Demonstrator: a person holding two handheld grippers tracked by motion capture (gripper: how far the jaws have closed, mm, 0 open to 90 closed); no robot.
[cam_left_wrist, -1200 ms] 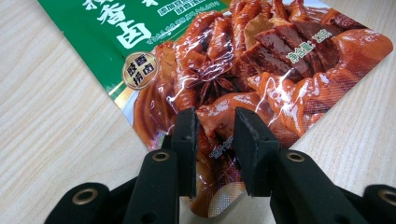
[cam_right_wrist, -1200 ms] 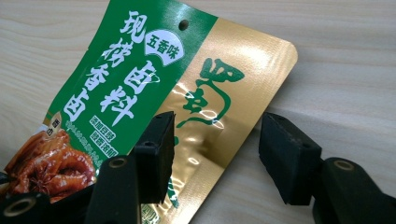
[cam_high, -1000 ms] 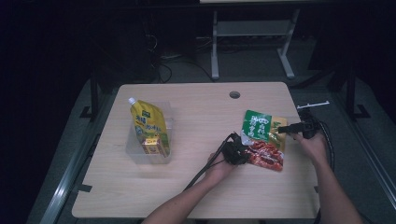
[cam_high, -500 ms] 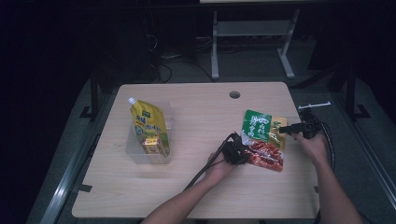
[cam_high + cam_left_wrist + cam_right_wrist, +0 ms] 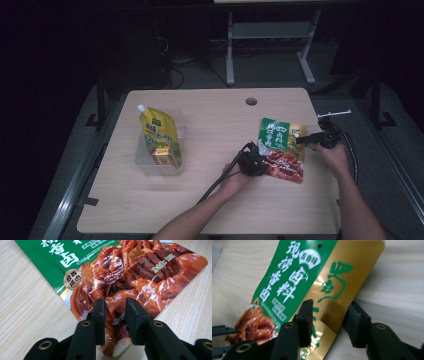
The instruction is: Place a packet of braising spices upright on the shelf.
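At the left of the table (image 5: 210,210) stands a clear plastic bin (image 5: 161,159), and in it a yellow spouted pouch (image 5: 159,136) leans tilted, its white cap up and pointing away from me.

Further right, my left gripper (image 5: 260,163) sits at the near left corner of the seasoning packet (image 5: 281,149), which lies flat on the wood in the right half of the table, well apart from the bin. In my left gripper view the packet (image 5: 130,277) shows its red, meat-printed end, and my two black pads straddle that corner, one on each side of the edge. They stand a little apart with the foil between them; I cannot tell whether they truly pinch it.

At the far right, my right gripper (image 5: 301,140) meets the packet's green and gold end (image 5: 312,290). Its jaws have just been closing, with the gold edge of the packet between them. In my right gripper view the pads are parted, the right one clear of the foil, so I have no grip there yet.

Against the earlier pictures, the bin, the pouch and the packet lie where they did, and both my hands have kept their places; only my right jaws have narrowed.
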